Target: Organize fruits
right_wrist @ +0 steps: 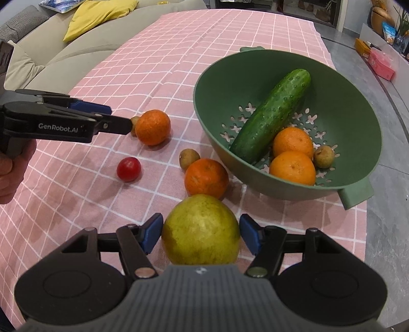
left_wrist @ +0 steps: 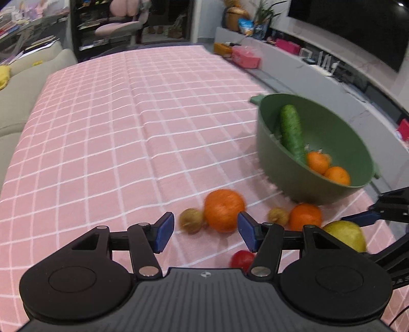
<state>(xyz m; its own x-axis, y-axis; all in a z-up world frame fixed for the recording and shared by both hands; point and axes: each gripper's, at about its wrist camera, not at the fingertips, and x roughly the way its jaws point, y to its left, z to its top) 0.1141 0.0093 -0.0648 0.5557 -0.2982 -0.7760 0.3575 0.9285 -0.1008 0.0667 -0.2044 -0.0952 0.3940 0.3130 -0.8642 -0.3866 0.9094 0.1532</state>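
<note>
A green colander bowl [right_wrist: 340, 76] on the pink checked tablecloth holds a cucumber [right_wrist: 271, 115], two oranges [right_wrist: 292, 167] and a small brown fruit [right_wrist: 324, 156]. My right gripper [right_wrist: 201, 229] is open, its blue pads on either side of a yellow-green pear [right_wrist: 200, 229]; whether they touch it is unclear. My left gripper [left_wrist: 205, 231] is open just short of an orange [left_wrist: 223, 210], with a small brown fruit [left_wrist: 191, 221] beside it. Another orange [right_wrist: 206, 178], another small brown fruit [right_wrist: 189, 158] and a red tomato [right_wrist: 128, 169] lie loose on the cloth.
The tablecloth [left_wrist: 127, 115] stretches far behind the fruit. A grey sofa [right_wrist: 64, 51] with a yellow cushion [right_wrist: 97, 15] runs along the left side. The table's right edge drops to a grey floor [right_wrist: 383, 178] just past the bowl.
</note>
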